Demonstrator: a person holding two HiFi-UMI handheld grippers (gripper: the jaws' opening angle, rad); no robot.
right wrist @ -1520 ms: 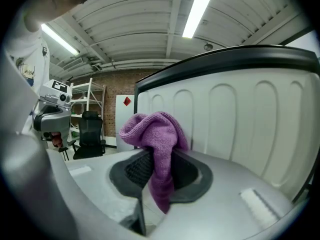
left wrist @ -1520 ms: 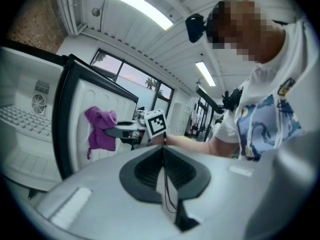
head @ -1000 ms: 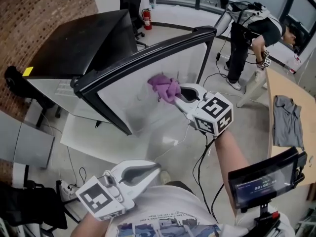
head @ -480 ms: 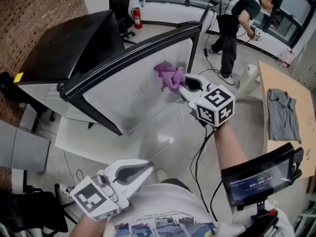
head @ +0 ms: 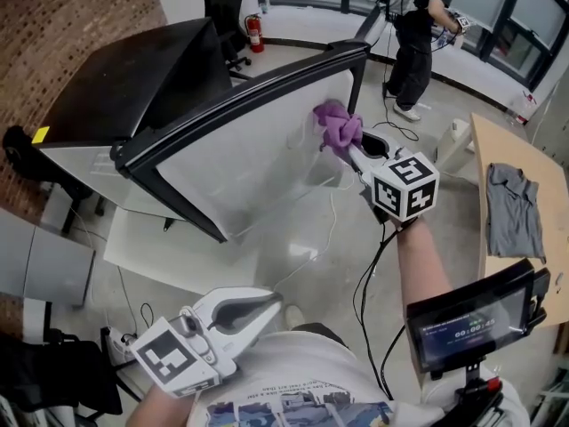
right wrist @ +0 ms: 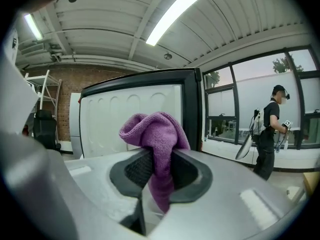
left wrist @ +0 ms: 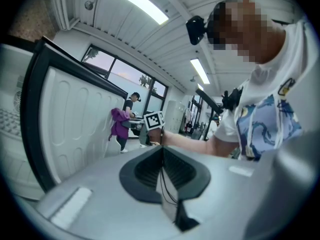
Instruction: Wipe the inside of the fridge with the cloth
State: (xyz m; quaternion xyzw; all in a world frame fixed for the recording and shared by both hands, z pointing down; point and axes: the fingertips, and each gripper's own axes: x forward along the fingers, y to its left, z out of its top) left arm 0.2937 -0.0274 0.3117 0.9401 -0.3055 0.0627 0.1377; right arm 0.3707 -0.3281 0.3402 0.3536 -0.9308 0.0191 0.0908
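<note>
Purple terry cloth (head: 336,124) is bunched up in the right gripper (head: 354,149). The jaws are clamped down on the middle of it, so a fat wad pokes out past the tips and a tail hangs down between them, which is really clear in the right gripper view (right wrist: 155,134). The person's arm is stretched out and the wad sits up at the white inner door panel (head: 258,158) of the black fridge (head: 133,78), near the panel's top right corner and just beside the dark frame that runs round it. From the head view it looks pressed against the plastic, though actual contact is hard to call. The left gripper (head: 277,302) hangs low near the person's chest, well apart from the fridge, with its jaws closed together and nothing between them; its own view (left wrist: 162,151) shows the cloth (left wrist: 119,121) small off in the distance against the ribbed panel. Background stuff: a person in dark clothes (head: 418,25) stands by the windows, a grey shirt (head: 511,210) lies on a wooden table (head: 484,158) to the right, and a red fire extinguisher (head: 254,34) sits on the floor behind the fridge.
</note>
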